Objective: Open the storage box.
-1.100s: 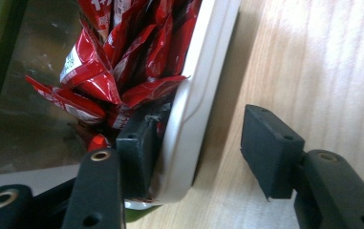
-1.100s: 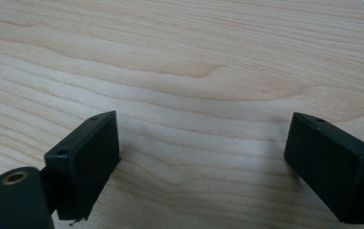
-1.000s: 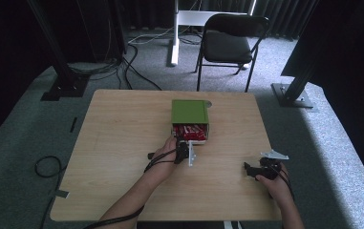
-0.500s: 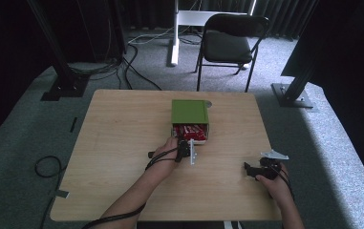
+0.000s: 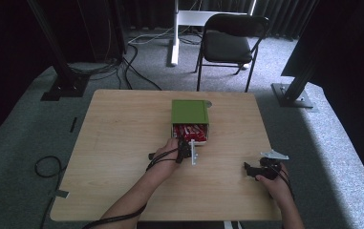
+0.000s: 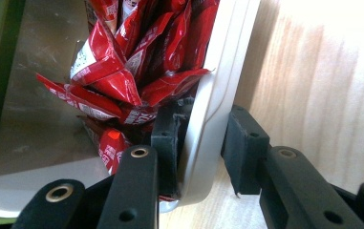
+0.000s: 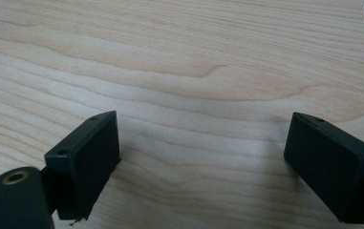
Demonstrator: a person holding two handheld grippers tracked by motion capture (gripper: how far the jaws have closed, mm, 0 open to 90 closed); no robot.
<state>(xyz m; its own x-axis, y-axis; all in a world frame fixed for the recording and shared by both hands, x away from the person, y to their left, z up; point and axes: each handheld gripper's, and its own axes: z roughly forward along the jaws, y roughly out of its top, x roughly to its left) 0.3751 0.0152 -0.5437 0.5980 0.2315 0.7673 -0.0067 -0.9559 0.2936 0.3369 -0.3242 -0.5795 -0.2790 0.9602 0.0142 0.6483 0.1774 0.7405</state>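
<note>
Desk [image 5: 122,143]: pale wood grain, bare apart from the box and both grippers.
Box [image 5: 189,112]: green, at 12 o'clock of desk centre; white tray [image 6: 213,95] pulled out, red packets [image 6: 136,62] inside.
Left gripper [image 5: 188,151]: jaws just closed, clenched on the tray wall.
Right gripper [image 5: 253,170]: 4 o'clock, jaws released, nothing between.
Room: grey carpet [image 5: 22,129], black chair [image 5: 230,40] at 12 o'clock, floor cables [image 5: 132,52].

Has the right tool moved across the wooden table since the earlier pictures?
No. The right tool sits at the same spot near the wooden table's right edge as before.

Tool [image 6: 201,143] pinches white drawer wall [image 6: 218,90] beside red packets [image 6: 136,62].
</note>
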